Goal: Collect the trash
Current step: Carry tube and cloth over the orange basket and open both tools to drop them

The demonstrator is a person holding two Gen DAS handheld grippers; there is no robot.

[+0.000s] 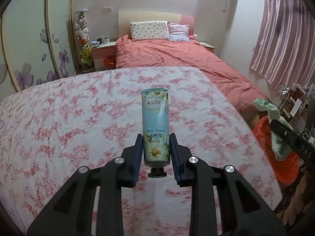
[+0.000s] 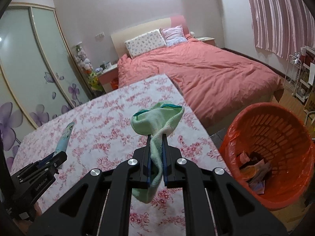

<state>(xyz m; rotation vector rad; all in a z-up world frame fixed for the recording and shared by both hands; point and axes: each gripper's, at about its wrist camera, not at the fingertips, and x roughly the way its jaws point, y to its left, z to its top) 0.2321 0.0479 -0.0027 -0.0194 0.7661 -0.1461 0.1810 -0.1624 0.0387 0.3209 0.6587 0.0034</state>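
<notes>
1. Tube of hand cream (image 1: 156,126) stood clamped between the blue pads (image 1: 139,149) of the left gripper (image 1: 156,137), cap end toward the camera and flat sealed end pointing away, above the flowered tablecloth (image 1: 78,118).
2. The pads pressed on the lower part of the tube, just above its black cap (image 1: 157,172); the tube touched nothing else.
3. In the right wrist view the same tube (image 2: 65,137) showed at the far left, tilted, sticking out of the left gripper (image 2: 59,155) over the cloth-covered table (image 2: 108,122).
4. The right gripper (image 2: 156,137) had its fingers drawn almost together on a light green sock (image 2: 157,122), which bunched up past the fingertips and hung down below the pads.
5. From the left wrist view the sock (image 1: 275,122) and the black right gripper (image 1: 272,125) appeared at the right edge, in front of the orange basket (image 1: 263,137).
6. The orange basket (image 2: 246,122) sat on the floor just beside the table's right edge, holding crumpled wrappers and paper (image 2: 254,173) at its bottom.
7. The sock was held over the table, near the basket but not above its opening.
8. A bed with a salmon quilt (image 2: 206,72) lay beyond the table, pink curtains (image 2: 275,13) hanging at the right.
</notes>
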